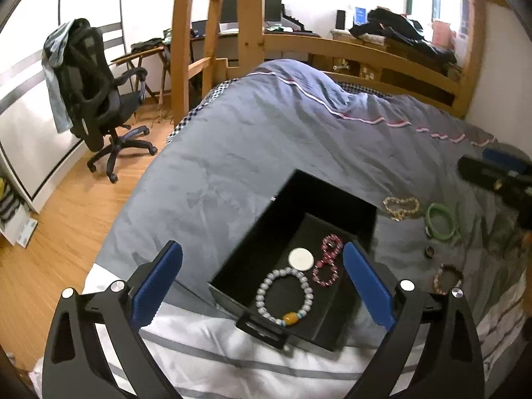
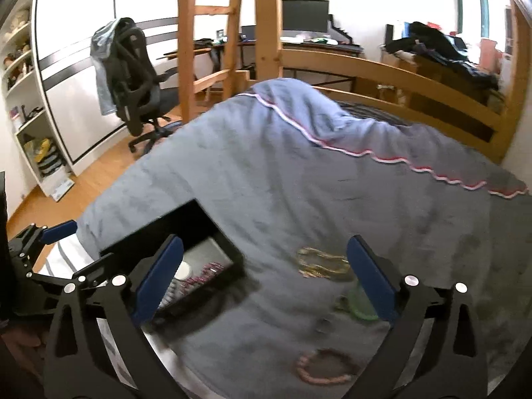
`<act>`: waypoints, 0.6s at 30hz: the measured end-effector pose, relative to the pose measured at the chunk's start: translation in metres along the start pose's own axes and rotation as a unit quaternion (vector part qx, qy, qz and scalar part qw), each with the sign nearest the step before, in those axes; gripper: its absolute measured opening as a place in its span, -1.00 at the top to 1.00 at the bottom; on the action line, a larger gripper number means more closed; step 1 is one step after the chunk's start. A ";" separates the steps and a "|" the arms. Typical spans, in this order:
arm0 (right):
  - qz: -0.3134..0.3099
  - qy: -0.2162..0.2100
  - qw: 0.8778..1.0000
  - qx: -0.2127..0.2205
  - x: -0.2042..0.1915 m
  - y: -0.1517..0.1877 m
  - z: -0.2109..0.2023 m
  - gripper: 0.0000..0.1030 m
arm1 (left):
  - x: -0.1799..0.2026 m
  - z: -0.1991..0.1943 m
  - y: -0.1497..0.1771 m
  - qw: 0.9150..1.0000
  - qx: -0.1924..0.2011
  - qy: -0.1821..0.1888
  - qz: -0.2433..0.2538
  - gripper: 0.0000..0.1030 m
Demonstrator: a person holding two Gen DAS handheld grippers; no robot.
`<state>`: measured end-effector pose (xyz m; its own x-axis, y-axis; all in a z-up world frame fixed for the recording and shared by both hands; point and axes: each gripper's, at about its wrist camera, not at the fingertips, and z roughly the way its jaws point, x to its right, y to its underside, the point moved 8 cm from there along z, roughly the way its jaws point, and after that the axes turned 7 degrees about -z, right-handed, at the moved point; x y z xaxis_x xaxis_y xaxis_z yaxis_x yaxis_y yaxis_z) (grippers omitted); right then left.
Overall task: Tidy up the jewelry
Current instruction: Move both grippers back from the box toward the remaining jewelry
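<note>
Left wrist view: we see our left gripper (image 1: 262, 286) spread wide over the black box (image 1: 242, 259), gripping nothing; 2 bracelets (image 1: 284, 294) lie inside. Our right gripper (image 2: 264, 282) gapes empty above the blanket (image 2: 266, 173), a gold chain (image 2: 321, 262) between its fingers.

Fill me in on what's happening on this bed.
A person with a gripper in each hand is sorting jewelry into a black box on the grey blanket. A white beaded bracelet, a pink one and a white disc already lie inside. A gold chain, a green bangle and a pinkish bracelet lie loose on the blanket. The left gripper and right gripper are open and empty.
</note>
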<state>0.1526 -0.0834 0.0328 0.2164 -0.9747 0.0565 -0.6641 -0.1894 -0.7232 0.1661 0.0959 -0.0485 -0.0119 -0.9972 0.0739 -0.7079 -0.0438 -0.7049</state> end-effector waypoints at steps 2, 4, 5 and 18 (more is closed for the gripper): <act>-0.003 0.007 1.000 -0.001 0.012 0.007 -0.011 -0.90 | 0.010 -0.004 0.003 1.000 0.005 0.001 0.010 -0.86; -0.005 0.013 1.000 -0.003 0.023 0.017 -0.021 -0.90 | 0.021 -0.008 0.005 1.000 0.013 0.006 0.018 -0.86; -0.006 0.017 1.000 -0.005 0.029 0.022 -0.026 -0.90 | 0.026 -0.009 0.007 1.000 0.015 0.009 0.019 -0.86; 0.038 0.027 0.999 -0.016 0.094 0.089 -0.042 -0.90 | 0.143 -0.011 0.060 0.988 -0.009 0.135 0.081 -0.86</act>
<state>0.0834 -0.1967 0.0028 0.1259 -0.9912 0.0397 -0.7006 -0.1172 -0.7039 0.1142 -0.0491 -0.0730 -0.3109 -0.9388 0.1484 -0.6941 0.1175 -0.7102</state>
